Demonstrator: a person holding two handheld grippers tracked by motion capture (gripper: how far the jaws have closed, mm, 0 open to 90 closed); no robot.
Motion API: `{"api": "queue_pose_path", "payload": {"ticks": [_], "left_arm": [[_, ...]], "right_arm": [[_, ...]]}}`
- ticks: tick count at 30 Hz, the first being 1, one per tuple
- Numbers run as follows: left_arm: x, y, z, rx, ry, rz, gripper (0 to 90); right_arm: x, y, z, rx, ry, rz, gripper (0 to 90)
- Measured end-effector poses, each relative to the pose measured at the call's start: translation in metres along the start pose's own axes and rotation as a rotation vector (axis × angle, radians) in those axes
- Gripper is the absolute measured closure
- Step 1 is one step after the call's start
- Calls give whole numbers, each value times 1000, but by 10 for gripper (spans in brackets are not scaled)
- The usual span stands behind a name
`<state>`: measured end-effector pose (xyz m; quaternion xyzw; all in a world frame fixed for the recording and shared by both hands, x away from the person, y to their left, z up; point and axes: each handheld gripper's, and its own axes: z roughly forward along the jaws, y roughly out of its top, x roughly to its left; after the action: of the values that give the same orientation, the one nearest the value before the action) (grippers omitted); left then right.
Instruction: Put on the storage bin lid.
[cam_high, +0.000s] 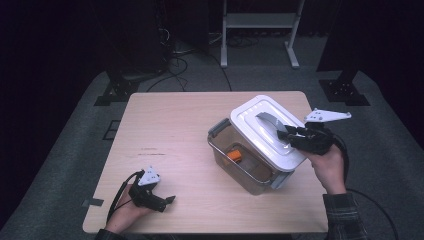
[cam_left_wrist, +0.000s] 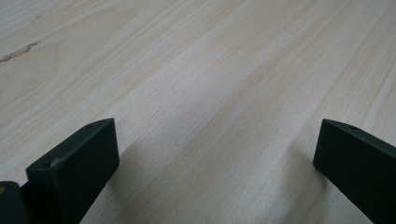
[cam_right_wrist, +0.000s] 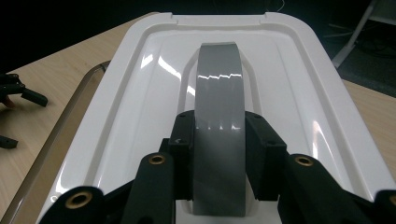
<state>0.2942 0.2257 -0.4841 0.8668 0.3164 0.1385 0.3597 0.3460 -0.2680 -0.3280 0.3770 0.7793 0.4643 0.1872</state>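
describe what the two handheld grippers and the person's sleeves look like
Both grippers, left gripper and right gripper, are black with blocky black jaws, a pale grey three-cornered plate on top and a trailing black cable. Brass-coloured pivot rivets show near the right jaws. The right sleeve is dark plaid.

Grey carpet (cam_high: 60, 150), pale wooden table (cam_high: 170, 125), white frame (cam_high: 260, 30) behind (dark room)

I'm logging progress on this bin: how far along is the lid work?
Done: the right gripper has closed on the grey arched handle of the white plastic lid. In hand: the lid sits askew over the clear storage box, exposing an orange item. Left: moving the lid fully on or off; the left gripper rests open on the wooden table.
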Motion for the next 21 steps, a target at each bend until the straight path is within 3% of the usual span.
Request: {"api": "queue_pose_path", "payload": {"ticks": [21], "left_arm": [[0,0,0,0,0,0,0]], "right_arm": [[23,1,31,54,50,-34,664]]}}
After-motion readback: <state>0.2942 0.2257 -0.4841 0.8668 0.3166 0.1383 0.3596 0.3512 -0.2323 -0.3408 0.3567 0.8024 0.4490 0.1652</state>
